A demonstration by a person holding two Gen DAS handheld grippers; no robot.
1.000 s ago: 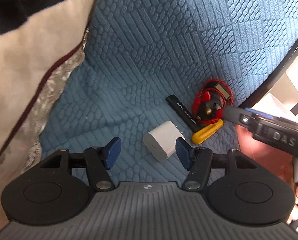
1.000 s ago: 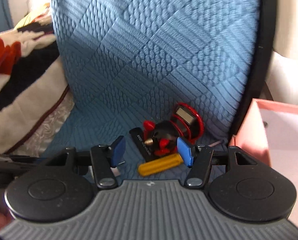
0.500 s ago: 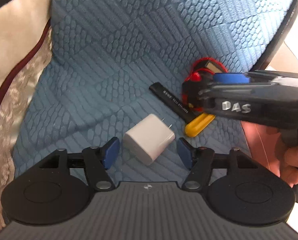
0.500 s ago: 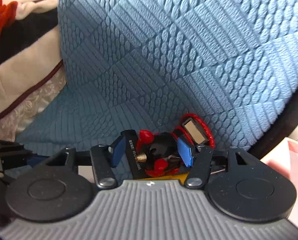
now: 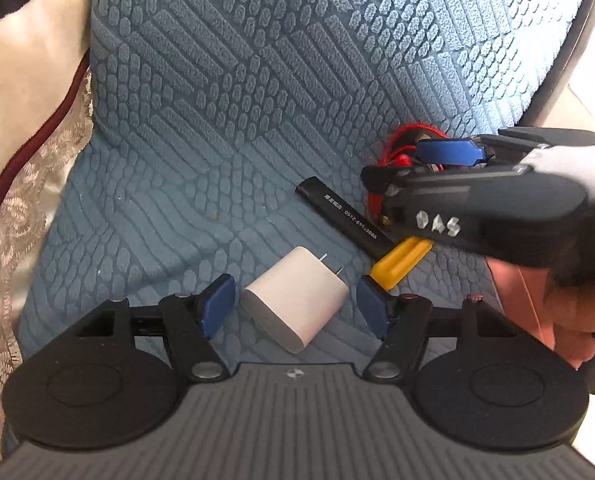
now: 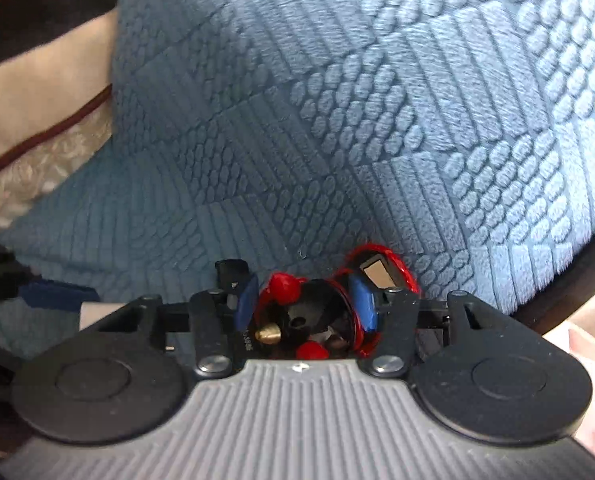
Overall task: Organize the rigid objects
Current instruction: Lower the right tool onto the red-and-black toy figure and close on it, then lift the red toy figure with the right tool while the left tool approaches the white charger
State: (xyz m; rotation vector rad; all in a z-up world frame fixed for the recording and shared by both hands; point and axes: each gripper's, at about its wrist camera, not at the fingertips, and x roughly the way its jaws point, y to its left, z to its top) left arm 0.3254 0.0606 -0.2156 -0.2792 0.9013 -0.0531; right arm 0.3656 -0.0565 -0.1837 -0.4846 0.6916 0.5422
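Right wrist view: the right gripper point(image 6: 307, 310) is closing its blue pads around the red-and-black toy point(image 6: 305, 320) on the blue quilted cushion point(image 6: 337, 120), the jaws having just narrowed from a wider spread a second ago; the pads seem to be touching the toy's sides. The left gripper point(image 5: 291, 308), now slightly wider, is straddling the white charger point(image 5: 295, 300) without touching it. Both pickups look imminent; a black stick point(image 5: 343, 212) and yellow clip point(image 5: 399, 260) are waiting nearby.

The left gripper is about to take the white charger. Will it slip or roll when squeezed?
The white charger looks smooth, so the pads may slip on it. Its flat faces make rolling unlikely. It lies askew between the open left gripper pads, so it may twist.
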